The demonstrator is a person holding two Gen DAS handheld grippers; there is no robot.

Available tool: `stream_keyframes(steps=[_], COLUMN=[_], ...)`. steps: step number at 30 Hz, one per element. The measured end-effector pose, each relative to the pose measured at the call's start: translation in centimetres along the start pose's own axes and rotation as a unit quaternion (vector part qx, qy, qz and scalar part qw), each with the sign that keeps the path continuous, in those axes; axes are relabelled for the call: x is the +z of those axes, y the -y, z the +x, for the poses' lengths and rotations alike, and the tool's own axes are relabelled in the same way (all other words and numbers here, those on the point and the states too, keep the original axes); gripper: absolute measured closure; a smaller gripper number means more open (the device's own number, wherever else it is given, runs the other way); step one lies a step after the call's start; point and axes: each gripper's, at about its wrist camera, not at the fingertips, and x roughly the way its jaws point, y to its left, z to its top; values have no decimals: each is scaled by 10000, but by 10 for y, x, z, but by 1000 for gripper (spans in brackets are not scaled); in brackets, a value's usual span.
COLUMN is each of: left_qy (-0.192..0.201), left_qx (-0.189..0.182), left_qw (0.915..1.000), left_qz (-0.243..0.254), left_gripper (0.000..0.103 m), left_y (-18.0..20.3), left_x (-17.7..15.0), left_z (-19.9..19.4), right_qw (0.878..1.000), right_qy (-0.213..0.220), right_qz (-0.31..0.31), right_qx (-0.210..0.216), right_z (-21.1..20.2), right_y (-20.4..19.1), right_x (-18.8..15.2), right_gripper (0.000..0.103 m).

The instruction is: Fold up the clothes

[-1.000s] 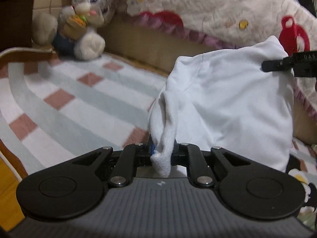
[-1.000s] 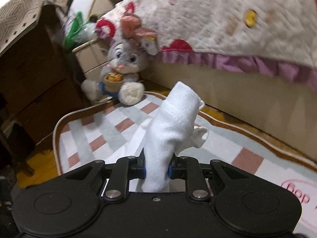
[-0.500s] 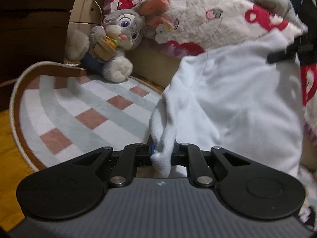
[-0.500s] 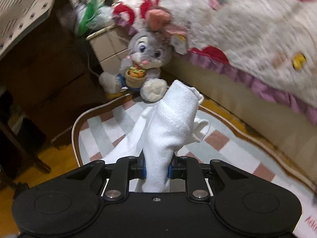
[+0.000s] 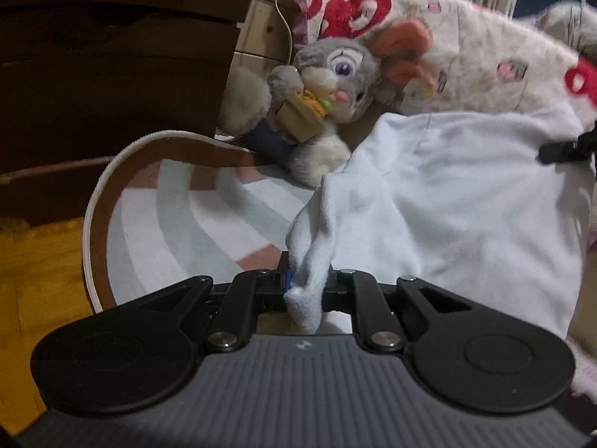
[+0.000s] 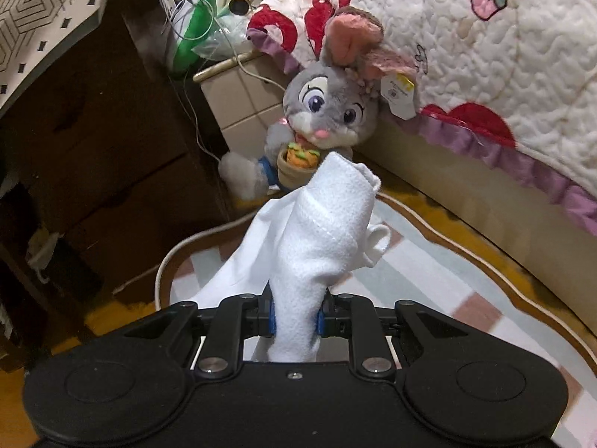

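Note:
A white garment [image 5: 459,201] hangs in the air, stretched between my two grippers above a striped rug. My left gripper [image 5: 304,287] is shut on a bunched corner of it, and the cloth spreads away to the right. At the right edge of the left wrist view the black tip of my right gripper [image 5: 559,151] pinches the opposite corner. In the right wrist view my right gripper [image 6: 294,321] is shut on a thick fold of the white garment [image 6: 324,235], which stands up between the fingers and drapes down to the left.
A grey plush rabbit [image 6: 328,112] sits at the rug's [image 5: 179,205] far edge against a bed with a quilted red-and-white cover [image 6: 485,37]. Dark wooden furniture [image 5: 112,74] stands to the left, with a beige nightstand [image 6: 246,93] beside it. Yellow wooden floor [image 5: 37,261] borders the rug.
Both grippers have risen and tilted up with the garment, so the rabbit and the bed sit lower and larger in both views. The grips on the cloth are unchanged.

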Motion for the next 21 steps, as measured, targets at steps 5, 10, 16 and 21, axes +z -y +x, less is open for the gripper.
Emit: stream_keyframes(steps=[5,10,16,21], left_qy=[-57,-150,-90,75], left_qx=[201,-44,439,848], left_qw=[9997,9999,9987,9948], left_qz=[116,66,-239,560], left_gripper=[92,92,76,70], left_y=[-16,-24,-34,-5], left_x=[24,37,34,22], left_z=[34,65,113,114], right_qw=[9996,9984,9990,9912], right_qy=[169,387,308,-37], right_qz=[-62,257,314,734], right_qx=[197,331,73,-1099], right_z=[44,84,138,185], right_y=[21,60,105,144], right_x=[-3,-7,-21,-36], right_gripper=[81,82,80,59])
